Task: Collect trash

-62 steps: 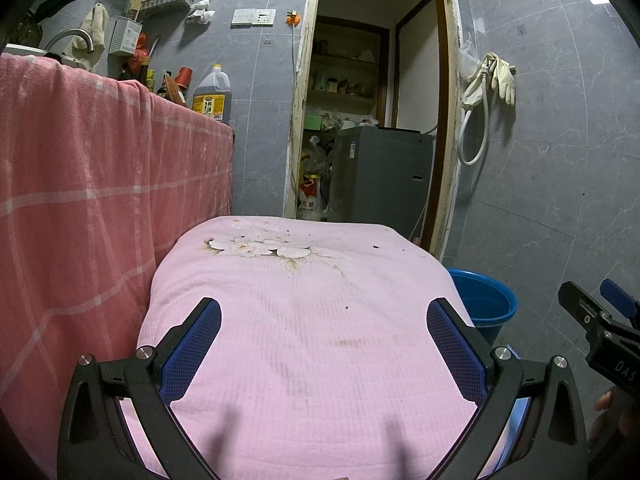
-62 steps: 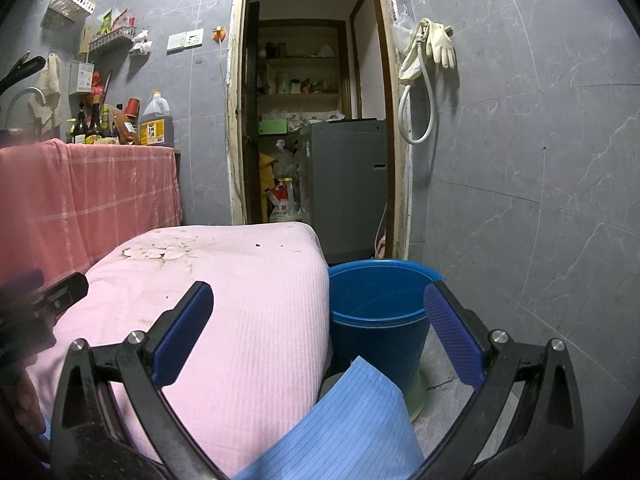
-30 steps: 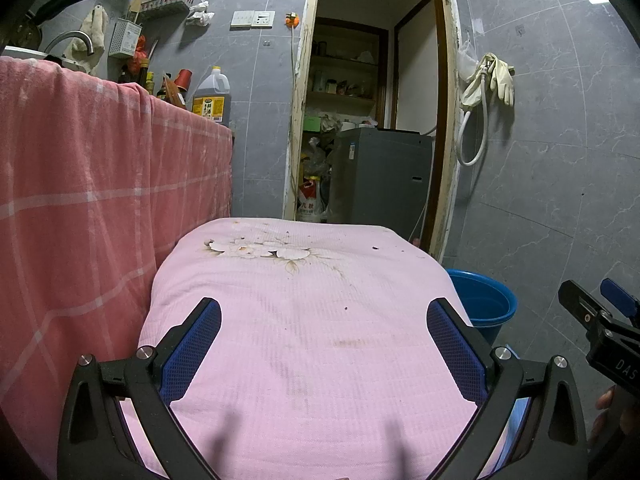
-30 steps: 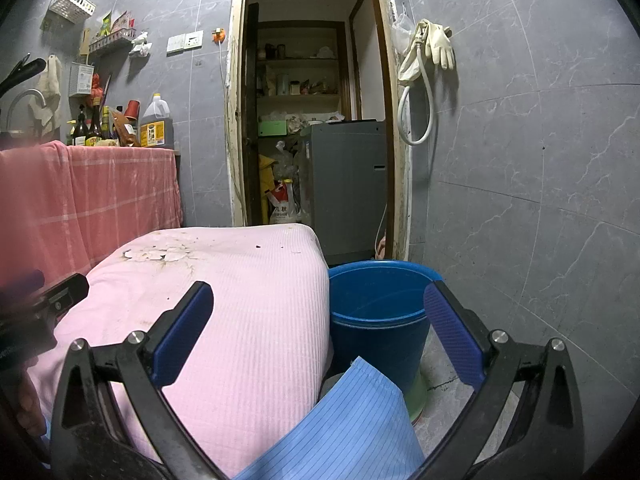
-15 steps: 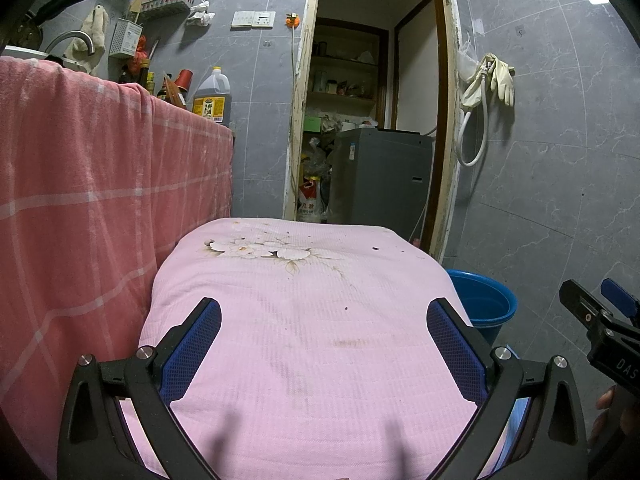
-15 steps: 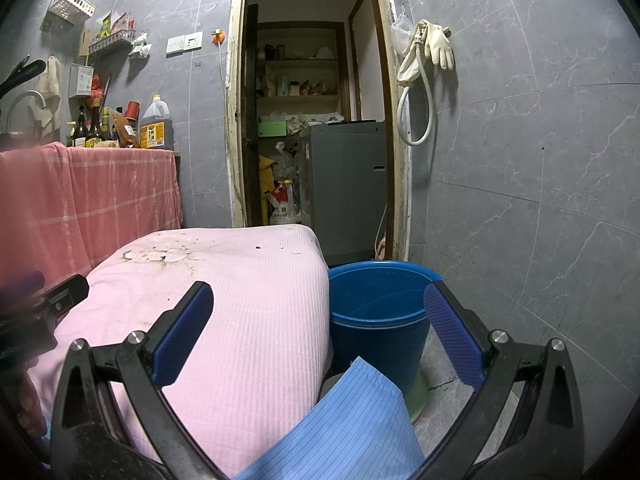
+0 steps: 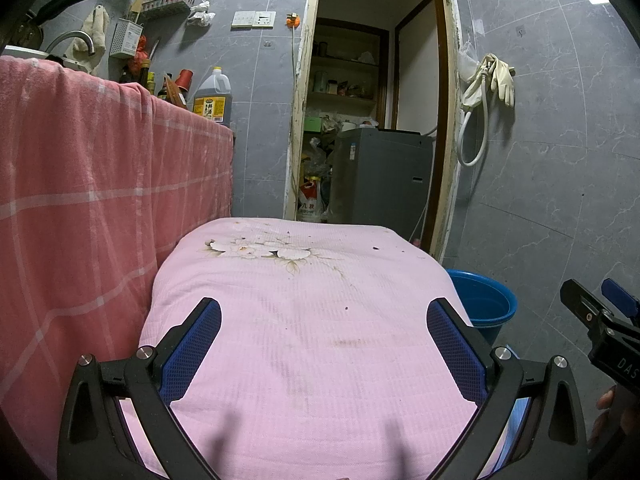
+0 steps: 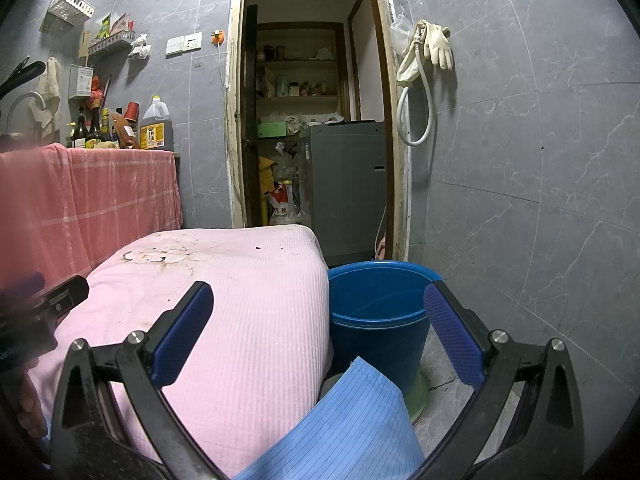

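The left gripper point(image 7: 324, 344) hangs over a pink cloth point(image 7: 304, 320) that covers a raised, rounded surface; its blue-padded fingers point(image 7: 190, 350) stand wide apart with nothing between them. The right gripper point(image 8: 318, 332) is likewise wide and empty, its left finger over the cloth's right side and its right finger point(image 8: 448, 332) in front of a blue bucket point(image 8: 376, 300). The trash point(image 7: 256, 249) lies at the far end of the cloth: a patch of pale, flat scraps with brownish stains around them, and a few small dark specks point(image 7: 375, 247) scattered to the right of it. In the right wrist view the same patch point(image 8: 158, 256) sits on the cloth's far left part. The bucket stands on the floor just beside the cloth's right edge, and it looks empty as far as its inside shows. A blue striped fabric point(image 8: 352, 420) fills the lower middle of the right wrist view, in front of the bucket. To the left a red checked cloth point(image 7: 100, 200) drapes over a counter that holds bottles point(image 8: 156, 128). Straight ahead an open doorway point(image 7: 372, 100) shows shelves and a grey appliance point(image 7: 380, 176). Rubber gloves point(image 7: 494, 78) and a white hose hang on the grey tiled wall to the right of the doorway.
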Motion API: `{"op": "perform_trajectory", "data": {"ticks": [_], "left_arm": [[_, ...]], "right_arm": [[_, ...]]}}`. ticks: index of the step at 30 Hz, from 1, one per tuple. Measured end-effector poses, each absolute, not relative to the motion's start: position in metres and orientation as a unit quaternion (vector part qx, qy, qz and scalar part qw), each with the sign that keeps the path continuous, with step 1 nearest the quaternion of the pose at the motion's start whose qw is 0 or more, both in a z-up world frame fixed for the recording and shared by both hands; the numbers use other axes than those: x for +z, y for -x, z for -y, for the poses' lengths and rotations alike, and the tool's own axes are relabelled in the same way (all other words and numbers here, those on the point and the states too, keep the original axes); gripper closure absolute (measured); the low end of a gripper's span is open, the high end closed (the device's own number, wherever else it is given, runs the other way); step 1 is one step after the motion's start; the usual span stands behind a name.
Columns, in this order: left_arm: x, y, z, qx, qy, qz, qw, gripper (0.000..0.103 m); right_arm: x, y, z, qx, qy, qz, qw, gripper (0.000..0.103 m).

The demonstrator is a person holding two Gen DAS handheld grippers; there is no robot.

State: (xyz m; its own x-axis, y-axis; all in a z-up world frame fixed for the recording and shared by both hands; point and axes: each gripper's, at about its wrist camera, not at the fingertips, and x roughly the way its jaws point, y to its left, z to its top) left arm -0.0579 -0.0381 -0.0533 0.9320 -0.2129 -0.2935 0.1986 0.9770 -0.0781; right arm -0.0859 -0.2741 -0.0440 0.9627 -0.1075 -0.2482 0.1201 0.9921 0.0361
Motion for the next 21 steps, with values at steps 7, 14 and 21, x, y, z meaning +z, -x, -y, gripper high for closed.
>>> {"op": "perform_trajectory", "data": {"ticks": [7,14,21], "left_arm": [[-0.0535,0.0577,0.0375,-0.105,0.024,-0.152,0.983,0.002],[-0.0535,0.0576,0.0370,-0.105,0.024,-0.152,0.982,0.002],[-0.0535,0.0584,0.0391,-0.105,0.024,-0.152,0.983,0.002]], "right_arm": [[-0.0443,0.0859,0.2742,-0.058,-0.025,-0.124,0.990,0.000],[-0.0444,0.0858,0.2742,-0.058,-0.026,-0.124,0.990,0.000],[-0.0446,0.0859,0.2746,-0.057,-0.026,-0.124,0.990,0.000]]}}
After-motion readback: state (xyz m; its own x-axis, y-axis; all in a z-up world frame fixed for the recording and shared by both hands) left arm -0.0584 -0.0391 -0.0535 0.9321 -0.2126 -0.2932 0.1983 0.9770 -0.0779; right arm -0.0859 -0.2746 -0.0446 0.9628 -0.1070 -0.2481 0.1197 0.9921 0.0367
